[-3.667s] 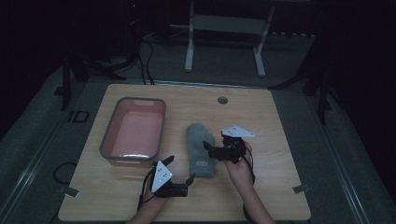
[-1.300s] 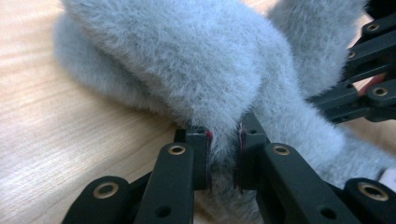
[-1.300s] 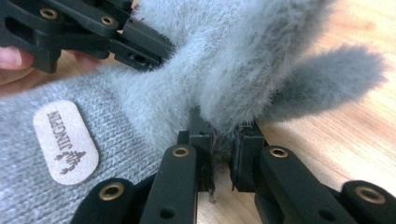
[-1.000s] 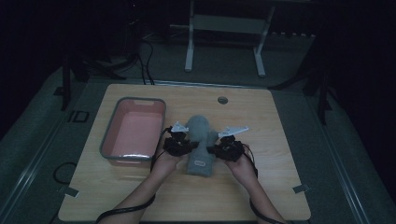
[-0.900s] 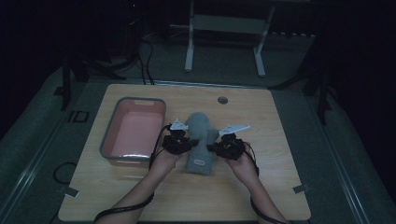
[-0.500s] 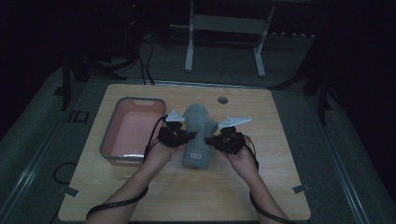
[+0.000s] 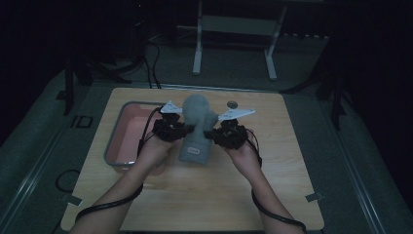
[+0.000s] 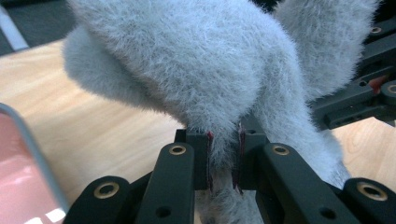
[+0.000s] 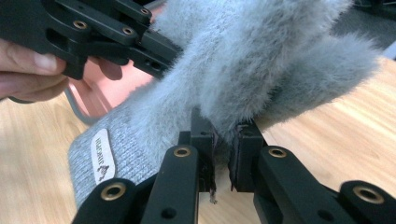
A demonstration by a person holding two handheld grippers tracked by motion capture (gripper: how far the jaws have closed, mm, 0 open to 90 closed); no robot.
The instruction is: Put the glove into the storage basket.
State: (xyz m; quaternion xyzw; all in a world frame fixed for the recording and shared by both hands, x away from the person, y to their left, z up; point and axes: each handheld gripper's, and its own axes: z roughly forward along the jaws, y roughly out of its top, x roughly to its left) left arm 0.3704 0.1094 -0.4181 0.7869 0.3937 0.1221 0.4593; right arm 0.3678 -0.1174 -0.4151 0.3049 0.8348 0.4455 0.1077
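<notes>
We find a grey fuzzy hat (image 7: 196,127) at the middle of the wooden table (image 7: 204,195), its far end lifted and its near, knitted end, which bears a small pale label (image 7: 193,149), low toward the table. Both tongs are engaged on it. The left tongs (image 7: 181,128) are clenched on a fold of the fuzzy fabric at the hat's left side; in the left gripper view (image 8: 223,161) we see the fabric pinched tight between the two jaws. The right tongs (image 7: 211,135) grasp the hat's right side; in the right gripper view (image 9: 222,158) we see the jaws nearly closed on a bunch of the fur. In that same view the knitted band with its label (image 9: 103,156) lies on the wood beyond the jaws, and the left tongs (image 9: 173,52) press into the hat from the far side. A pink tray (image 7: 125,136) with a grey rim stands just left of the hat. We see the left hand (image 7: 155,148) over the tray's near right corner.
</notes>
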